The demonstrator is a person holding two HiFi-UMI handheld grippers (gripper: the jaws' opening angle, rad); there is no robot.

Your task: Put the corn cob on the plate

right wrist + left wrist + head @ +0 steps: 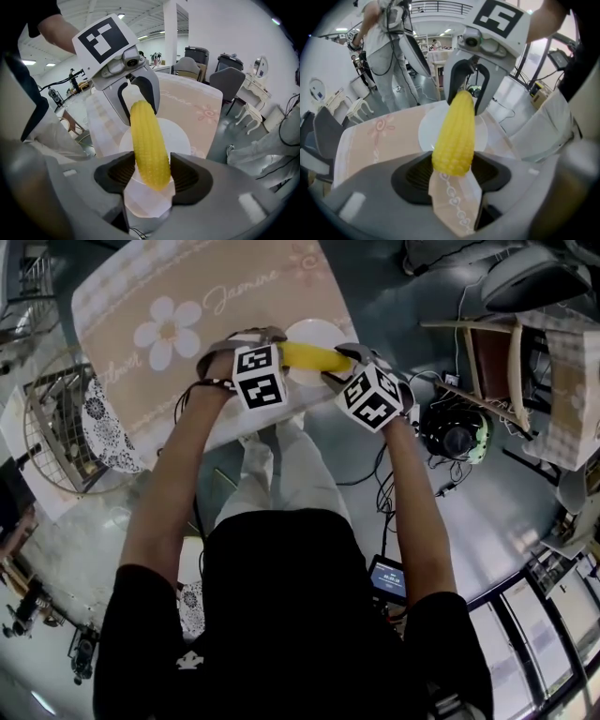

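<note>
A yellow corn cob (309, 356) hangs level over a white plate (317, 330) near the table's front edge. My left gripper (274, 345) is shut on its left end and my right gripper (343, 364) on its right end. In the left gripper view the corn cob (454, 136) runs away from my left gripper (452, 171) to the facing right gripper (469, 91), with the plate (425, 133) below. In the right gripper view the corn cob (147, 140) sits between the pads of my right gripper (150, 176), its far end in the left gripper (137, 99), above the plate (180, 136).
A pink tablecloth (169, 315) with a flower print covers the table. A wire basket (56, 427) and a patterned dish (103, 427) sit to the left. A wooden chair (492, 362), a round device (457, 435) and cables lie on the floor to the right.
</note>
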